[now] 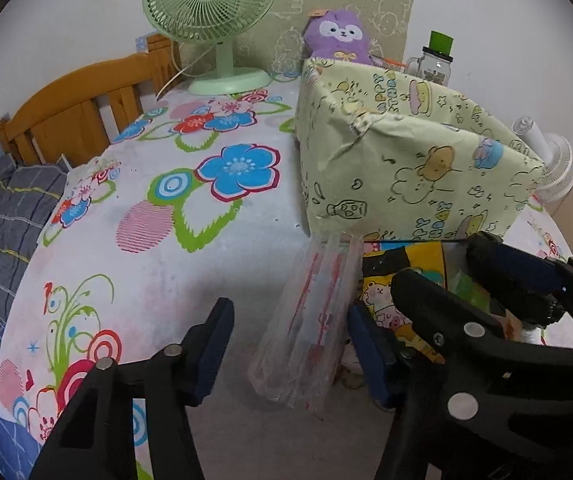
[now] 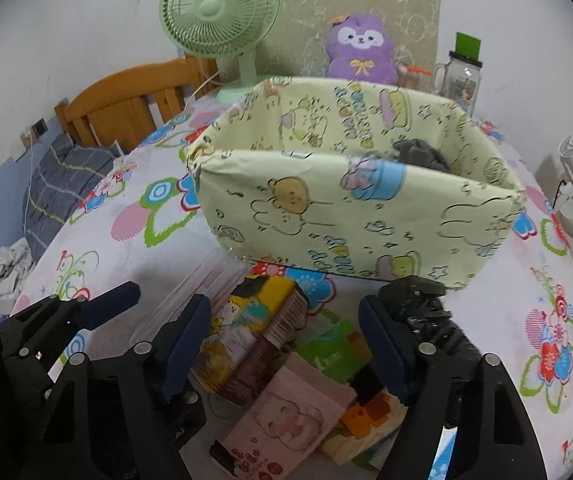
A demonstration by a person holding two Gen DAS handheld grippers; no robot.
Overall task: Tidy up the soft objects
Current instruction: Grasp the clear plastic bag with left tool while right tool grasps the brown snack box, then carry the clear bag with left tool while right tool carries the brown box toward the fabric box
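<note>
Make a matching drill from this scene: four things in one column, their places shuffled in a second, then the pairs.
1. green fan
2. purple plush
3. clear plastic packet
4. grey cloth

A. inside the cartoon-print box
B. between the left claw fingers
C. by the wooden headboard
D. against the wall behind the box

Pairs: 1-C, 2-D, 3-B, 4-A

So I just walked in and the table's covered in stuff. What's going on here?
Someone is tidying soft packets with two grippers. The left hand-held gripper straddles a clear plastic packet; the right hand-held gripper is over a pile of tissue packs. Neither grips yet. The yellow fabric bin behind already holds something grey.
</note>
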